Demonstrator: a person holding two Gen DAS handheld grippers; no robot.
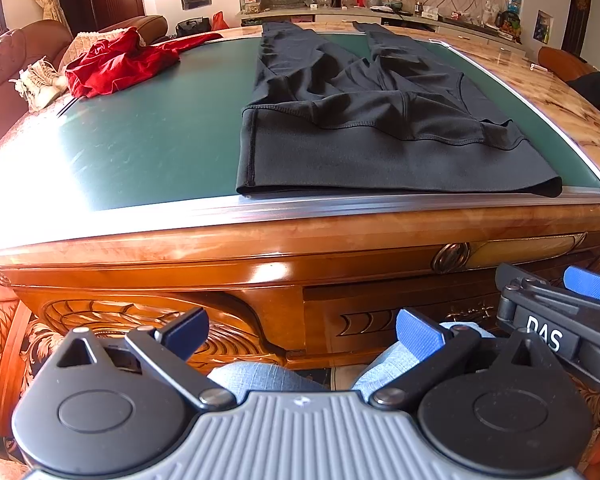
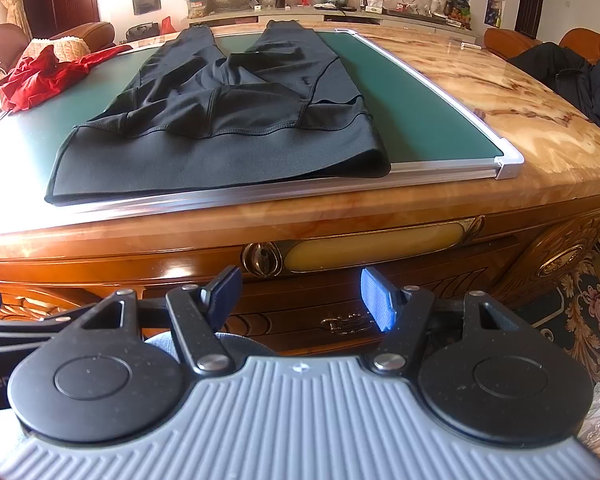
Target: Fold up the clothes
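Black leggings (image 1: 364,128) (image 2: 220,128) lie flat on the green board (image 1: 160,128) (image 2: 412,112), waistband at the near edge, legs running away. A red garment (image 1: 112,66) (image 2: 40,74) is crumpled at the board's far left. My left gripper (image 1: 302,330) hangs open below the table's front edge, above a person's jeans-clad knees (image 1: 260,374), with nothing between its blue pads. My right gripper (image 2: 300,300) is open too, level with the carved drawer front, holding nothing. Both are well short of the leggings. The right gripper's side (image 1: 560,320) shows in the left wrist view.
The board rests on a marble-topped wooden table (image 2: 500,92) with carved drawers (image 2: 372,248). Leather sofas (image 1: 16,60) stand left, another with dark clothes (image 2: 572,76) right. A cluttered sideboard (image 2: 340,8) runs along the far wall. A patterned rug (image 2: 580,312) covers the floor at right.
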